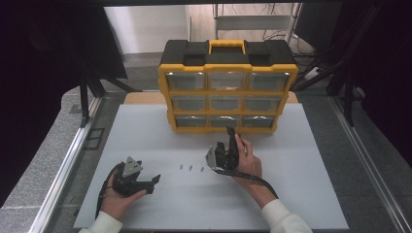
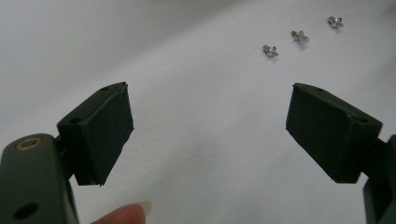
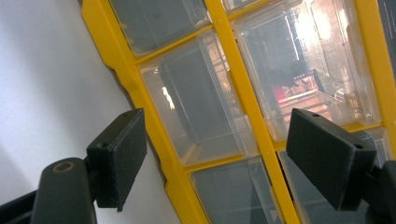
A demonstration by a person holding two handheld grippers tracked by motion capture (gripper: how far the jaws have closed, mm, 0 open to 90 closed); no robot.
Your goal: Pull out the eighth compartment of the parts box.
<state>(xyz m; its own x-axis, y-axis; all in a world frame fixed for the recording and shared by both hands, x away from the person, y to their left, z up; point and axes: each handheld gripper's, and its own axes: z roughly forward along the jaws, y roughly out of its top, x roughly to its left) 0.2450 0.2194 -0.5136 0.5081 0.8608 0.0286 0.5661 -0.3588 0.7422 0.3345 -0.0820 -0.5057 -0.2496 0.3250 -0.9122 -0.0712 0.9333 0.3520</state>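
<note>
The table (image 1: 145, 126) is evenly lit from above — dark surrounds. Glare is seen on the clear drawers (image 3: 299, 70); near jaws are slightly blurred.

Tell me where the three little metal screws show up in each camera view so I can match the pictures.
High view: the three screws lie in a short row mid-table, between the two hands.
Left gripper view: upper right, beyond the open left claw.
Right gripper view: faces the yellow organizer instead.
Shared landmark: the white table surface.

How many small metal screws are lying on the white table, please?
3, in a row between the tools: left screw, middle screw, right screw. The drawers may hide more.
</note>
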